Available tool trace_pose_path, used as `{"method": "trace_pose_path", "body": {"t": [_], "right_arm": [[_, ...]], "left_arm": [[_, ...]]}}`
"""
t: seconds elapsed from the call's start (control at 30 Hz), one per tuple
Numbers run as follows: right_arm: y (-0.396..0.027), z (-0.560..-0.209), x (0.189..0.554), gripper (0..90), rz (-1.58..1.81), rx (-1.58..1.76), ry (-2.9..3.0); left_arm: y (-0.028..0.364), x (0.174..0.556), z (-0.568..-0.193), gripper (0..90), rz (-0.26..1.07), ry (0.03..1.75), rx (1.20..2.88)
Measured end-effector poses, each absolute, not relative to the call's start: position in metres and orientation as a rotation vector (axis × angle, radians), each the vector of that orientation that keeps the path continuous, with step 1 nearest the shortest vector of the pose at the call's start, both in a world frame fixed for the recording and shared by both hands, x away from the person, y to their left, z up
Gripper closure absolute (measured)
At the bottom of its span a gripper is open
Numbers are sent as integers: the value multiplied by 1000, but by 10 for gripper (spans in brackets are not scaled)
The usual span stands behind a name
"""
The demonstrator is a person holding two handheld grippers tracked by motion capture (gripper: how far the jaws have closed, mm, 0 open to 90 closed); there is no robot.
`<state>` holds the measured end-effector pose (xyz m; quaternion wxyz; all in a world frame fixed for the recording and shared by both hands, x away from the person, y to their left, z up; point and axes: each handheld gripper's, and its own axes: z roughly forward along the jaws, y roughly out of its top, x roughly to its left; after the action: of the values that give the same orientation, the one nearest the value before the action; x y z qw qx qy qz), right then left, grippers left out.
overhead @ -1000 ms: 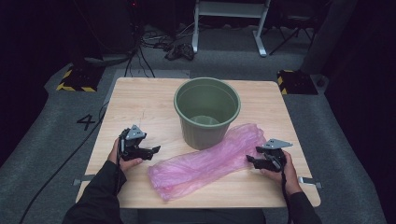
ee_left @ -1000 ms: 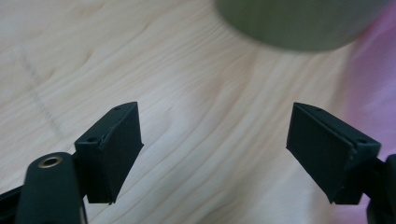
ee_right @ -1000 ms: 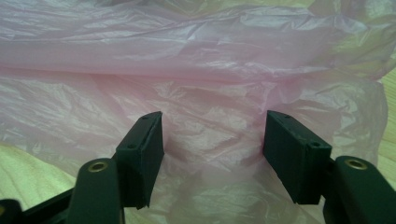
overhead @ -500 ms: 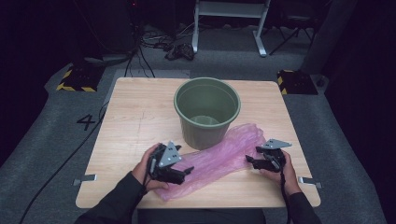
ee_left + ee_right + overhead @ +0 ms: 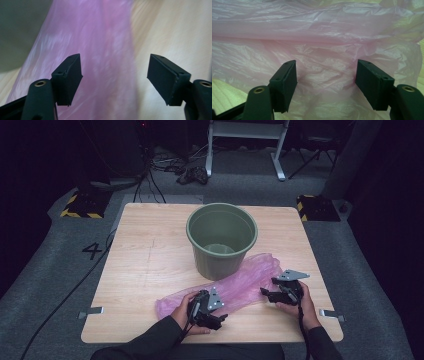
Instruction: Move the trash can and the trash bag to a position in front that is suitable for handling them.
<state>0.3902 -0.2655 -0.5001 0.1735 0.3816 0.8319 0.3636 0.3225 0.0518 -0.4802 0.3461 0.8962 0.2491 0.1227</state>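
Both grippers, left gripper [image 5: 216,316] and right gripper [image 5: 267,292], are holding their fingers [image 5: 67,80] wide apart, the pink bag [image 5: 240,285] is lying between them on the counter [image 5: 140,270], and each should probably be pinching just one thin layer.

Left hand-held gripper [image 5: 115,75] jaws wide apart, blurred pink plastic bag [image 5: 100,50] beneath; pale wooden table [image 5: 175,32] alongside

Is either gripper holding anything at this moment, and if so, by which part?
Nothing is held. The left gripper and right gripper are both open, each pointed at the pink plastic bag without closing on it.
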Motion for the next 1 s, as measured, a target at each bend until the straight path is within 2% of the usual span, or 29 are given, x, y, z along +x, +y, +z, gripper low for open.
{"method": "trace_pose_path", "body": {"t": [0.17, 0.37, 0.57, 0.73, 0.83, 0.9, 0.93, 0.97, 1.0], "right_arm": [[-263, -500, 389, 328, 1030, 1062, 2374], [-258, -499, 387, 323, 1035, 1021, 2399], [-261, -495, 382, 304, 1077, 978, 2413], [-273, -489, 380, 303, 1133, 988, 2387], [-277, -490, 381, 332, 1111, 1012, 2380], [-277, -491, 382, 347, 1097, 1011, 2389], [-276, -492, 382, 366, 1089, 1003, 2397], [-273, -495, 382, 407, 1075, 985, 2417], [-272, -496, 382, 415, 1065, 977, 2428]], "left_arm": [[69, 339, -489, 374, 318, 706, 2356], [94, 355, -487, 478, 315, 684, 2390], [127, 368, -484, 496, 380, 757, 2405], [150, 379, -485, 483, 388, 833, 2383], [161, 385, -486, 450, 400, 891, 2360], [163, 386, -486, 364, 398, 913, 2350], [164, 387, -487, 364, 395, 919, 2343], [162, 385, -485, 269, 373, 885, 2307], [159, 382, -483, 249, 375, 858, 2294]]}}
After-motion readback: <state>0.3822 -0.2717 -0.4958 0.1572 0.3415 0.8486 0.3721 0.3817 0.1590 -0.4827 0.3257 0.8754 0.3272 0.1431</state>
